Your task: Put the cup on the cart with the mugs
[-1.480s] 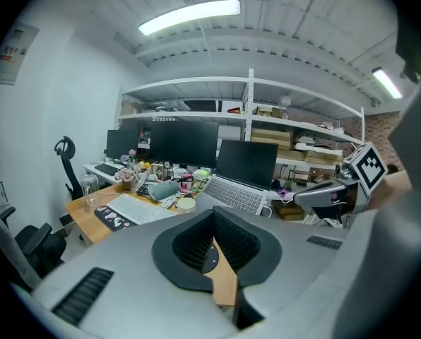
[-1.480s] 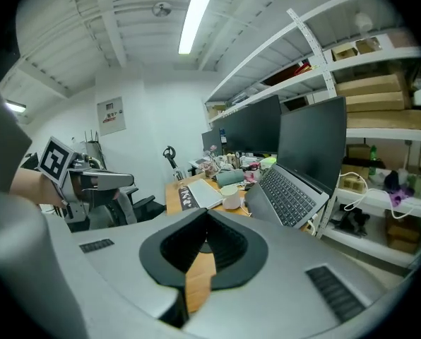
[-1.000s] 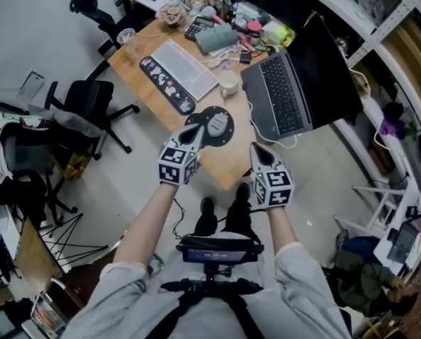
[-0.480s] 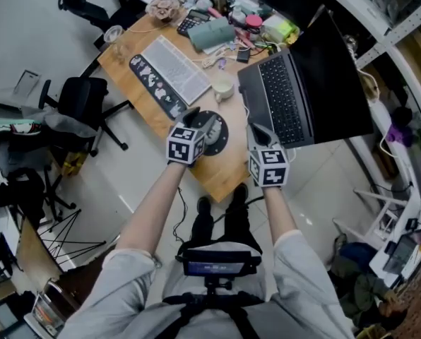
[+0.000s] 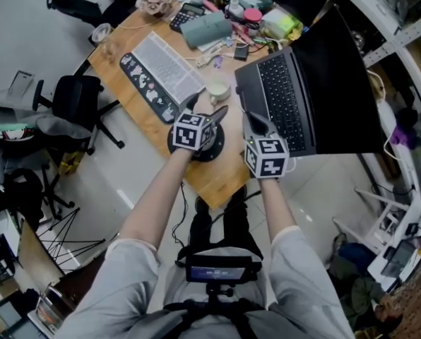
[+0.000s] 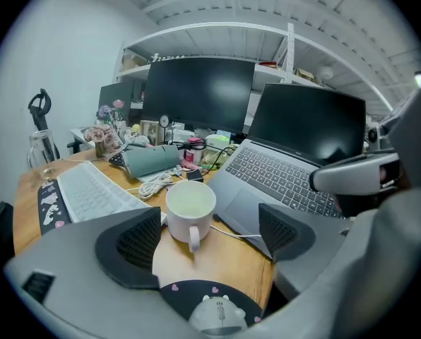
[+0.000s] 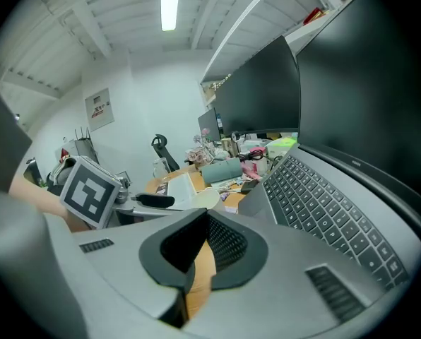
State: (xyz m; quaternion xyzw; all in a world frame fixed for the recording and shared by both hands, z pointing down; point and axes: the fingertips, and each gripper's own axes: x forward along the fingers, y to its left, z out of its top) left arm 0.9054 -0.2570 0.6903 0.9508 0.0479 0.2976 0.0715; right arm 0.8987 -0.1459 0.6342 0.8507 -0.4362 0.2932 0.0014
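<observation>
A white cup (image 5: pixel 218 89) with a handle stands on the wooden desk (image 5: pixel 217 175), between the keyboard and the laptop. In the left gripper view the cup (image 6: pixel 191 207) sits just ahead of the gap between the two pads, handle toward me, and the pads do not touch it. My left gripper (image 5: pixel 207 108) (image 6: pixel 207 235) hovers over a round black mouse pad; its jaws have just been opening and nothing is gripped. My right gripper (image 5: pixel 256 123) (image 7: pixel 200 246) is shut and empty, beside the laptop's front corner. No cart or mugs are in view.
An open laptop (image 5: pixel 288 97) lies right of the cup, and a white keyboard (image 5: pixel 169 66) on a black wrist rest lies to its left. A mouse (image 6: pixel 217 313) sits on the round pad. Clutter fills the desk's far end. An office chair (image 5: pixel 80 101) stands on the left.
Both grippers have moved forward from the desk's near edge toward the cup. The left gripper's jaws went from shut to wide apart. The right gripper's jaws stayed together.
</observation>
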